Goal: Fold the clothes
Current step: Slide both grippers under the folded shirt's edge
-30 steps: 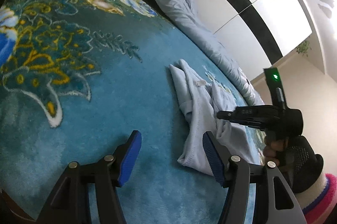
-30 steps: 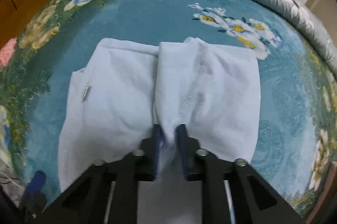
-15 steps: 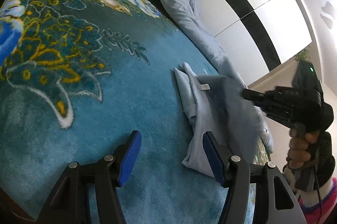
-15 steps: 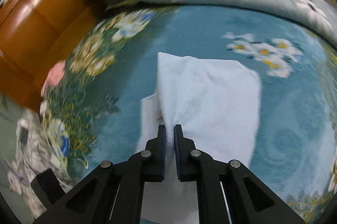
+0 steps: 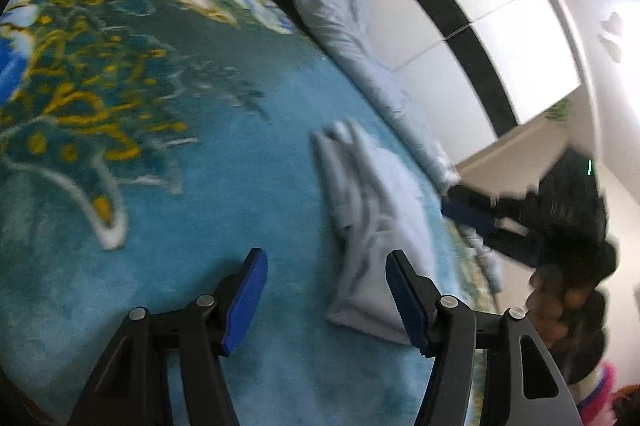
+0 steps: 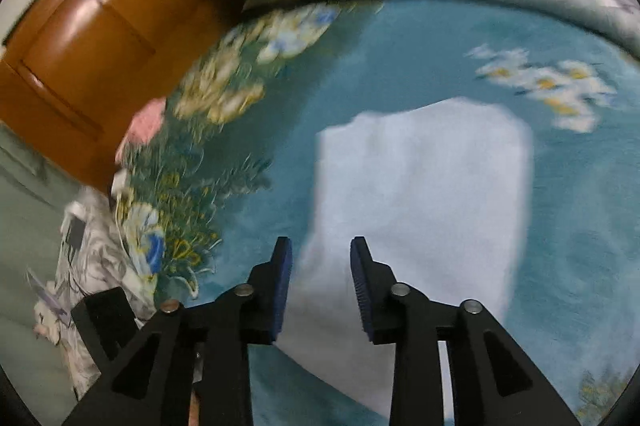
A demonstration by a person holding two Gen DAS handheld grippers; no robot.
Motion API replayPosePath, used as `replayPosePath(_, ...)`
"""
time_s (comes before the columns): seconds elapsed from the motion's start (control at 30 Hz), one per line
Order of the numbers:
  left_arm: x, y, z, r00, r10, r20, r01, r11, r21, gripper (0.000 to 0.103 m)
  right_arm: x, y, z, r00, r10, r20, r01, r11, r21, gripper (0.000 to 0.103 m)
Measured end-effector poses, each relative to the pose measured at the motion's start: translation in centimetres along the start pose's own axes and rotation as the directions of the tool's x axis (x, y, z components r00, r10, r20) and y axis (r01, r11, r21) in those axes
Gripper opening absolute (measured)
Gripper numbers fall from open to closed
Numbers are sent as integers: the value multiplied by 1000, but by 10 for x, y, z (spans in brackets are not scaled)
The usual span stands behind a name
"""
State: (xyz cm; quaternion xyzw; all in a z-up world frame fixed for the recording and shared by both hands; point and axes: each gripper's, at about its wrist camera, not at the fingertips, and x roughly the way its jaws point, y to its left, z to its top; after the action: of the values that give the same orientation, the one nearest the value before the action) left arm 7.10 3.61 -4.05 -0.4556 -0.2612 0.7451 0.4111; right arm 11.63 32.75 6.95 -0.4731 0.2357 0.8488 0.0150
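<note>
Right claw point(image 6: 320, 282) now parted, off the white garment point(image 6: 420, 210) lying folded on the bed point(image 6: 400, 58), left claw point(image 5: 326, 300) apart as before.

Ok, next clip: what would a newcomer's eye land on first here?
Probably the pale folded garment lying flat on the teal flowered blanket, right ahead of the open right tongs. Next, the open left tongs beside the garment's near edge, and the grey-blue quilt bunched along the blanket's far side.
</note>
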Motion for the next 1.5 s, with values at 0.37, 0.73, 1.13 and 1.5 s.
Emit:
replayPosePath(0.37,70,-50,7,938,331,-105,-300,926,231,71,5,-109,-104,980,197,32,-196,917,348,53)
replayPosePath(0.73,-6,-39,12,955,296,-19,-294,952,83,71,19,-92,-118,949,271,159,-311,885,347,29)
replayPosePath(1.13,0,-51,3,967,230,-109,-226,973,50,71,-22,-161,-113,924,321,210,-380,840,388,10)
replayPosePath(1.5,70,-94,25,961,121,-247,-89,986,137,71,-42,-267,-54,979,196,47,-200,910,364,10)
